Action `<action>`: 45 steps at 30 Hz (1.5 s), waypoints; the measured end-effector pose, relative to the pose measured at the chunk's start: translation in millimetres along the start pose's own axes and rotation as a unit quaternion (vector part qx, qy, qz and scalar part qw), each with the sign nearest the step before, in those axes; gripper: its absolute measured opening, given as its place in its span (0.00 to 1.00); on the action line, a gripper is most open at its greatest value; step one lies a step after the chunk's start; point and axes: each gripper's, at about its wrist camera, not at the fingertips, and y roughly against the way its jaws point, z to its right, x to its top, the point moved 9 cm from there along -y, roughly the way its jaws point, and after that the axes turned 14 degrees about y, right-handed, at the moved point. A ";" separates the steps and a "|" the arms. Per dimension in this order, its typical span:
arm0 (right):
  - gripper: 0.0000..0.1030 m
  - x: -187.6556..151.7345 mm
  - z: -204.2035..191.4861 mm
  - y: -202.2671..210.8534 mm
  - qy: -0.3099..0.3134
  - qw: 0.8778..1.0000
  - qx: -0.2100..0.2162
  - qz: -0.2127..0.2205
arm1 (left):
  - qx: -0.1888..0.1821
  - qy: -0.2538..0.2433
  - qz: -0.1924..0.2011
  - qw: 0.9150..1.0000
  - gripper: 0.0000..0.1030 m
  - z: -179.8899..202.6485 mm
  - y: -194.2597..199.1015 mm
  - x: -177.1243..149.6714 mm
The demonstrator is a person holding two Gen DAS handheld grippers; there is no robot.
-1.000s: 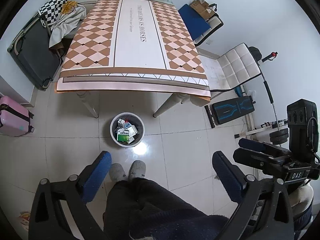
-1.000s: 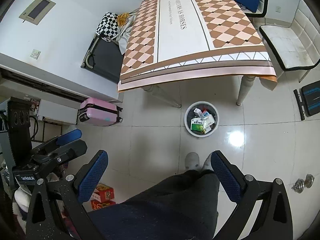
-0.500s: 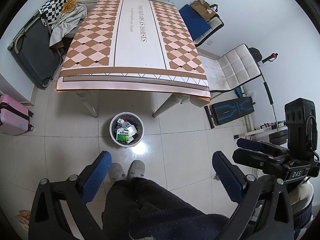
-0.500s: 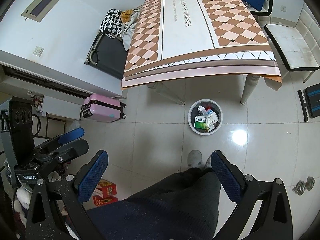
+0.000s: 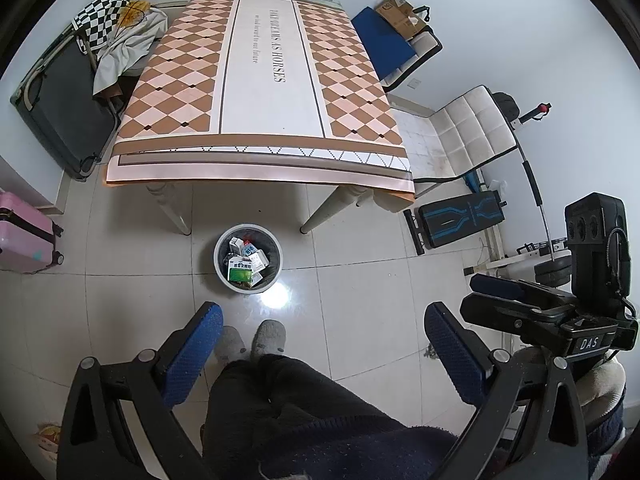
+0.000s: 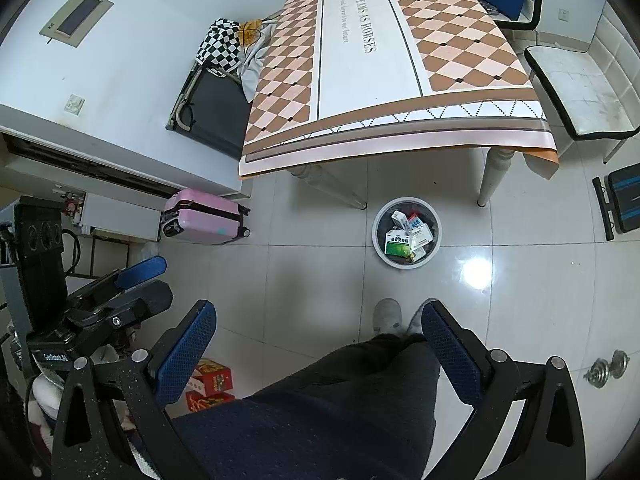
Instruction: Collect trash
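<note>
A round grey trash bin (image 5: 221, 268) stands on the tiled floor in front of the table and holds several small cartons (image 5: 243, 266); it also shows in the right wrist view (image 6: 378, 246). My left gripper (image 5: 323, 354) is open and empty, held high over the person's legs, well back from the bin. My right gripper (image 6: 319, 346) is open and empty too, at about the same height. Each gripper appears in the other's view: the right one (image 5: 496, 294) at the right edge, the left one (image 6: 138, 280) at the left edge.
A table (image 5: 260, 80) with a diamond-pattern cloth stands beyond the bin, with bottles and cans at its far end. A pink suitcase (image 6: 204, 220), a dark suitcase (image 5: 56, 104), white chairs (image 5: 468, 136), a weight bench (image 5: 456, 216) and red boxes (image 6: 210, 384) ring the floor.
Both grippers have drifted slightly, so the bin and table shift a little in view. Both stay open and empty.
</note>
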 end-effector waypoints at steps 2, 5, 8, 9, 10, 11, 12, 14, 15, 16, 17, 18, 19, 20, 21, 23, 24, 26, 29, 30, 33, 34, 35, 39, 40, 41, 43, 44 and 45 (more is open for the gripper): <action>1.00 -2.1 -0.4 0.3 -0.001 1.000 0.001 -0.001 | 0.000 0.000 -0.001 1.000 1.00 0.9 -0.8 0.2; 1.00 -2.1 -1.1 0.4 0.000 1.000 0.001 -0.001 | 0.000 0.001 0.000 1.000 1.00 1.0 -0.9 0.3; 1.00 -1.2 -2.1 -0.7 0.001 1.000 0.001 -0.001 | 0.000 0.001 0.000 1.000 1.00 1.0 -0.7 0.2; 1.00 -1.2 -2.4 -0.9 0.000 1.000 0.001 -0.001 | 0.000 0.001 0.000 1.000 1.00 0.5 -0.4 0.4; 1.00 -1.5 -2.1 -1.0 0.000 1.000 0.000 -0.002 | -0.001 0.001 0.000 1.000 1.00 0.7 -0.4 0.4; 1.00 -1.0 -2.7 -1.1 0.000 1.000 0.001 -0.001 | 0.000 0.001 0.000 1.000 1.00 1.3 -0.9 0.4; 1.00 -1.1 -2.8 -1.1 -0.001 1.000 0.001 -0.001 | 0.000 0.000 0.000 1.000 1.00 0.2 -0.3 0.5; 1.00 -1.2 -3.0 -0.7 0.000 1.000 0.000 -0.002 | -0.001 0.001 -0.001 1.000 1.00 0.5 -0.6 0.4; 1.00 -0.2 -2.7 -0.6 0.000 1.000 0.000 -0.002 | 0.000 0.000 -0.001 1.000 1.00 -0.1 0.0 0.6; 1.00 -0.3 -2.8 -0.4 0.000 1.000 0.000 -0.002 | 0.000 0.000 0.000 1.000 1.00 -0.1 0.0 0.8; 1.00 -0.2 -3.2 -0.1 0.000 1.000 0.000 -0.002 | 0.000 0.000 -0.001 1.000 1.00 0.3 -0.2 0.8; 1.00 -0.2 -3.1 -0.1 0.001 1.000 -0.001 -0.002 | -0.001 0.000 -0.001 1.000 1.00 0.1 -0.1 0.8; 1.00 -0.1 -2.9 -0.3 0.001 1.000 -0.001 -0.002 | 0.000 0.000 -0.001 1.000 1.00 0.0 0.0 0.9; 1.00 1.7 -2.5 0.0 0.001 1.000 -0.001 -0.002 | 0.000 0.000 0.000 1.000 1.00 0.4 -0.2 0.9; 1.00 1.7 -2.6 0.0 0.001 1.000 -0.001 -0.002 | 0.000 0.000 0.000 1.000 1.00 0.7 -0.6 0.9; 1.00 1.7 -2.9 -0.2 0.001 1.000 -0.001 -0.002 | 0.000 0.000 -0.001 1.000 1.00 0.3 -0.1 0.9; 1.00 1.5 -3.0 0.1 0.001 1.000 -0.002 -0.002 | 0.000 0.000 -0.001 1.000 1.00 0.3 -0.1 1.1; 1.00 2.0 -2.3 0.7 0.001 1.000 -0.002 -0.003 | 0.000 0.000 -0.002 1.000 1.00 0.8 -0.6 1.1; 1.00 3.9 0.2 1.6 -0.001 1.000 -0.002 -0.004 | 0.000 0.001 -0.001 1.000 1.00 1.3 -1.1 1.3; 1.00 4.8 1.3 1.7 0.000 1.000 -0.002 -0.005 | 0.000 0.001 -0.001 1.000 1.00 1.3 -0.8 1.4; 1.00 5.3 1.8 2.4 0.000 1.000 -0.003 -0.005 | 0.001 0.001 -0.001 1.000 1.00 1.5 -1.1 1.2; 1.00 5.6 1.9 2.8 0.001 1.000 -0.004 -0.005 | 0.000 0.001 -0.002 1.000 1.00 1.1 -0.8 1.5; 1.00 5.7 1.9 3.0 0.001 1.000 -0.003 -0.004 | 0.000 0.001 -0.002 1.000 1.00 1.0 -0.6 1.6; 1.00 5.7 1.7 3.5 0.002 1.000 -0.004 -0.004 | 0.001 0.001 -0.001 1.000 1.00 1.6 -1.1 1.7; 1.00 5.6 1.8 3.8 0.002 1.000 -0.004 -0.004 | 0.001 0.001 -0.001 1.000 1.00 1.2 -0.8 2.0; 1.00 5.6 1.8 3.8 0.002 1.000 -0.004 -0.004 | 0.001 0.002 -0.001 1.000 1.00 1.4 -1.3 2.0; 1.00 5.9 1.2 3.4 0.001 1.000 -0.003 -0.004 | 0.002 0.001 -0.002 1.000 1.00 1.2 -1.3 2.4; 1.00 5.8 1.4 3.6 0.001 1.000 -0.004 -0.004 | 0.002 0.001 -0.002 1.000 1.00 1.1 -1.8 2.4; 1.00 6.5 1.6 3.4 0.002 1.000 -0.004 -0.004 | 0.002 0.000 -0.003 1.000 1.00 -0.2 -1.8 2.6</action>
